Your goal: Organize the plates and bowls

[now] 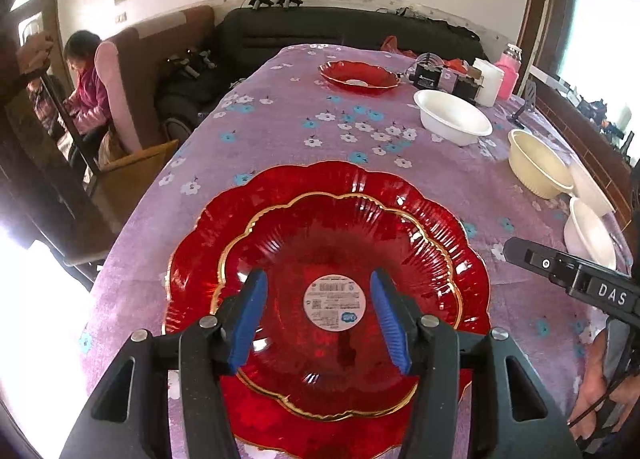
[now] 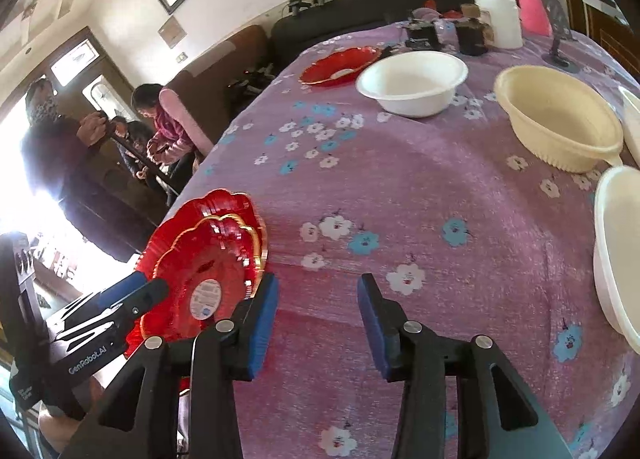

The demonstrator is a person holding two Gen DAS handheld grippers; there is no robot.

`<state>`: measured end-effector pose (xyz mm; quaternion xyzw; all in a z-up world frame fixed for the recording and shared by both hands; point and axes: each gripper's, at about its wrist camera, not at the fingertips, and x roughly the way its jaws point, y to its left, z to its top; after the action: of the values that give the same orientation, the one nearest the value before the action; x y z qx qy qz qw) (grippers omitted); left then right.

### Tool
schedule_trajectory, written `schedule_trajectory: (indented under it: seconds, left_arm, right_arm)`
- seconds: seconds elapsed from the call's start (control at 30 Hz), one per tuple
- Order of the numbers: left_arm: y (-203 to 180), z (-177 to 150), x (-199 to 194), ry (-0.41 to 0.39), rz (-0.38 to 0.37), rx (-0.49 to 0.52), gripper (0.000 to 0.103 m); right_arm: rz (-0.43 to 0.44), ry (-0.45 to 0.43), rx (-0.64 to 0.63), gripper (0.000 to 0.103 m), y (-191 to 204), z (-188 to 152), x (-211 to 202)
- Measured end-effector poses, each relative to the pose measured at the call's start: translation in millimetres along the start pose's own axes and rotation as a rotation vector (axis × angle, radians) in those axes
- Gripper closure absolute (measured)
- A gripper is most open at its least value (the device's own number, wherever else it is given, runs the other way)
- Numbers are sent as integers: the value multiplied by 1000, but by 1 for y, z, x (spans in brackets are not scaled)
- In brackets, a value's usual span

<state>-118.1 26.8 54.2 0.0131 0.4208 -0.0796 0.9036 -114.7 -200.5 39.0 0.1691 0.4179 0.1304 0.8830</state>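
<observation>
We see our left gripper (image 1: 318, 291) hanging with its blue pads spread wide above two stacked red plates: a smaller red plate (image 1: 332, 259) with a gold rim and a round white label nested on the larger red plate (image 1: 192, 255), low in the left wrist frame; the pads grasp nothing. Our right gripper (image 2: 318, 299) is likewise released, its fingers apart over bare purple flowered tablecloth (image 2: 400, 187) at the lower centre of the right wrist frame, with the plate stack just to its left. Nothing lies between either gripper and the dishes ahead. A third red plate (image 1: 360, 75) sits near the top centre, well apart from the stack. To its right stands a white bowl (image 1: 452, 117), then a cream bowl (image 1: 538, 163), and at the right edge two more white bowls (image 1: 592, 235); whether those two touch we cannot tell. The bowls look empty. Behind them, upper right, cluster a white canister (image 1: 490, 81), a pink container (image 1: 510, 71) and dark jars (image 2: 474, 33). People (image 2: 164, 127) stand and sit at the left.
</observation>
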Motion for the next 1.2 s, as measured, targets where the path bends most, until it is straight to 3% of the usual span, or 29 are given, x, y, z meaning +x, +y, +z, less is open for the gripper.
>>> schedule_trajectory:
  seconds: [0.53,0.87,1.2]
  left_arm:
    - [-43,1,-2,-87,101,124,45]
    - [-103,5,-6,-140,57,245,41]
    - [-153,-12,13,-103,15,357,41]
  right_arm:
    - [-72,-23,101,57,-57,-7,2]
    - [-53,-46,102,56,-64,-10,0]
    - [-31,-61,124,56,-72,-12,-8]
